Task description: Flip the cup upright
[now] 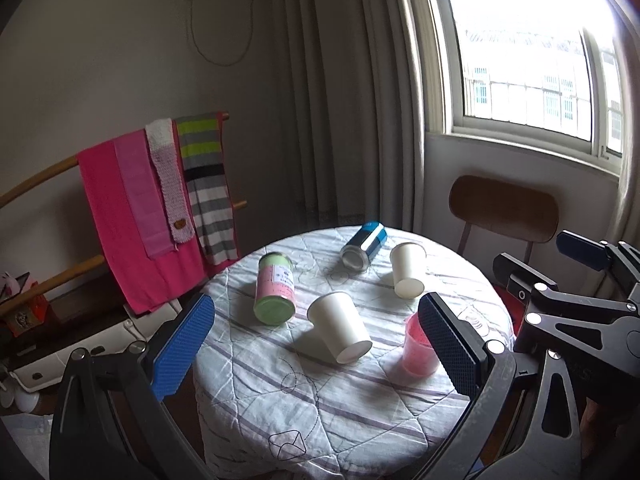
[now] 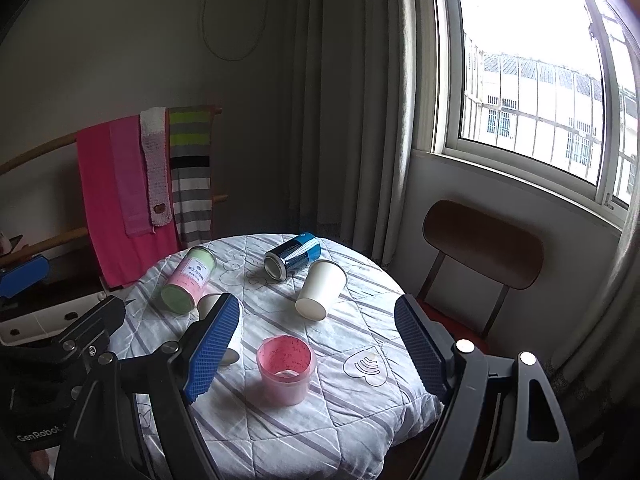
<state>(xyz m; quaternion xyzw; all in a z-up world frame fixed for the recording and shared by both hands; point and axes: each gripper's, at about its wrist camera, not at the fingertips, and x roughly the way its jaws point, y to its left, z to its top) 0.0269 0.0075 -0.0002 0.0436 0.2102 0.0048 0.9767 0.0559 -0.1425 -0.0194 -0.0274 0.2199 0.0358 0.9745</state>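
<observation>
On the round tabletop under a striped quilted cloth, beside a window, two white paper cups lie tipped over near a standing pink cup. Left gripper and right gripper both hover above with fingers wide apart, holding nothing.

Cups and cans on table

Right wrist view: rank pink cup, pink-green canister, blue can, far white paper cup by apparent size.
1. Pink cup, nearest the camera, so inflated.
2. Pink-green canister.
3. White paper cup, close to the canister; unsure.
4. Blue can, farthest.
</observation>
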